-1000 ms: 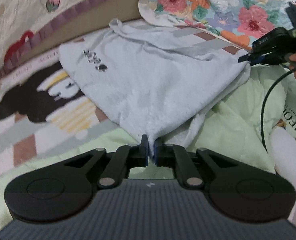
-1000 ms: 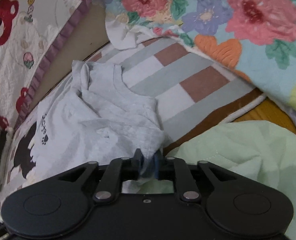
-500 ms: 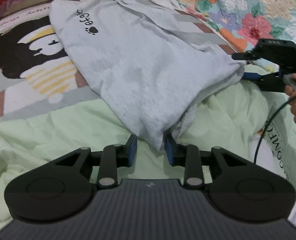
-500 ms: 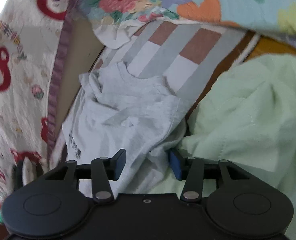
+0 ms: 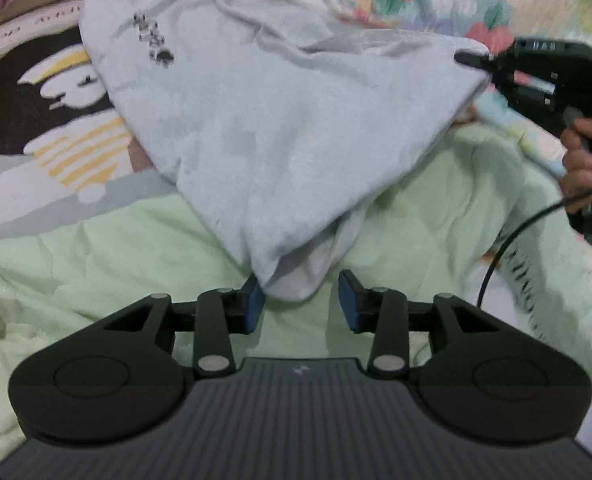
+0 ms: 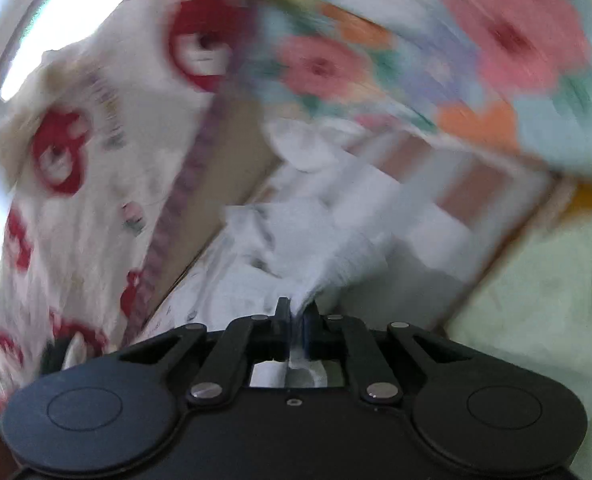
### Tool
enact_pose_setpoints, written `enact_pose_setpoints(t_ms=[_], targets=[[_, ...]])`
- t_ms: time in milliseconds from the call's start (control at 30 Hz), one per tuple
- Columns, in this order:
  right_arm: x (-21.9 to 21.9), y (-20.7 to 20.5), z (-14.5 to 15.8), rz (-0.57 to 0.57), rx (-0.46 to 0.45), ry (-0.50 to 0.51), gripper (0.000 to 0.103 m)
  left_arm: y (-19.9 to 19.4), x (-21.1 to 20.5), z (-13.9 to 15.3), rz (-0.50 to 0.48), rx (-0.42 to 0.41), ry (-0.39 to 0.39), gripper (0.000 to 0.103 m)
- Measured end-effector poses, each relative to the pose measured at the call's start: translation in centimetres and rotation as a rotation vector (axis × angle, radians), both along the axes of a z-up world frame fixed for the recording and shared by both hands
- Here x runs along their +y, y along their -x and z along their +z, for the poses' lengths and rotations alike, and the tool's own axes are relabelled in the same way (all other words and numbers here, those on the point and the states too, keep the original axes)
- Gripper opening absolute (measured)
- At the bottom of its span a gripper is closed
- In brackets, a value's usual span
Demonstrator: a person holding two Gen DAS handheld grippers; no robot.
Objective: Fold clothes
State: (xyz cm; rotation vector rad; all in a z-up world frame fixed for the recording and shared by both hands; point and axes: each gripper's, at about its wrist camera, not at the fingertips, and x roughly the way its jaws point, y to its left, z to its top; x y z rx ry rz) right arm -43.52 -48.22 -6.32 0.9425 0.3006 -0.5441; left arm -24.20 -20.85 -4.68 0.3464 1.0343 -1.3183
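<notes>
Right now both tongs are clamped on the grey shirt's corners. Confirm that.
Not both. The left wrist view shows the left tongs open, the grey shirt corner lying loose between the pads. Only the right tongs are clamped on a corner.

right wrist view motion-blurred, floral quilt (image 6: 496, 40) smeared

The left wrist view looks low and close along its claw (image 5: 301, 305) across the bed (image 5: 96, 248) toward the grey shirt (image 5: 280, 128). The right wrist view, badly blurred, faces the same shirt (image 6: 296, 248) from the other side, nearer the flowered quilt (image 6: 496, 52).
</notes>
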Motion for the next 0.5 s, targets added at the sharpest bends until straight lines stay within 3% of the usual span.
enact_pose_setpoints(t_ms=[100, 267, 333, 433, 500], targets=[[0.1, -0.1, 0.8, -0.007, 0.025, 0.027, 0.009, -0.5, 0.4, 0.2, 0.029, 0.028, 0.063, 0.046], [-1.4, 0.6, -0.1, -0.049, -0.037, -0.076, 0.009, -1.3, 0.6, -0.1, 0.095, 0.054, 0.048, 0.047], [-1.6, 0.6, 0.2, -0.044, -0.047, -0.075, 0.009, -1.0, 0.3, -0.2, 0.094, 0.016, 0.057, 0.049], [-1.1, 0.1, 0.9, -0.022, -0.055, -0.054, 0.009, -0.4, -0.7, -1.5, 0.079, -0.049, 0.051, 0.061], [-0.9, -0.3, 1.1, -0.009, -0.049, -0.036, 0.009, -0.1, -1.1, -2.2, 0.072, -0.087, 0.040, 0.060]])
